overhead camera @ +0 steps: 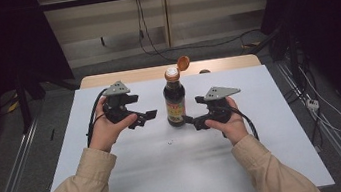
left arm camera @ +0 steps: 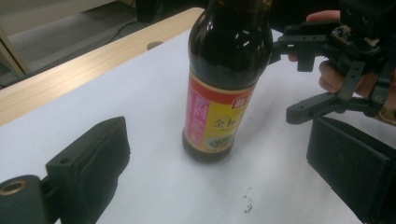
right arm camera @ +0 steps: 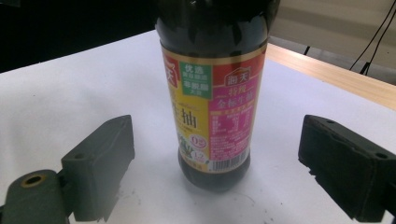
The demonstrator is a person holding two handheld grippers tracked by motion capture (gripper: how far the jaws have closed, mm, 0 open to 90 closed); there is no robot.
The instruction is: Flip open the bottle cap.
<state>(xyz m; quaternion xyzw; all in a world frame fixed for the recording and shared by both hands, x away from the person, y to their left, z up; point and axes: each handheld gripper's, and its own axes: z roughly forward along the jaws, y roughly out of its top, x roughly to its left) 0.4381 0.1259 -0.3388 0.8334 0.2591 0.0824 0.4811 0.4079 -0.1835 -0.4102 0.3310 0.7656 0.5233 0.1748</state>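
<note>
White table (overhead camera: 133, 172), bottle (overhead camera: 175, 100) upright w/ cap flipped; right gripper (overhead camera: 193, 120) & left gripper (overhead camera: 147, 116) both agape, unloaded — square right jaws on label before closing.

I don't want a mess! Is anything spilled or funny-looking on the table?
Nothing is spilled. The soy sauce bottle stands upright, but its orange flip cap is open, so it could pour out if a claw knocked it. There are also small dark specks on the white table cover near the bottle.
</note>
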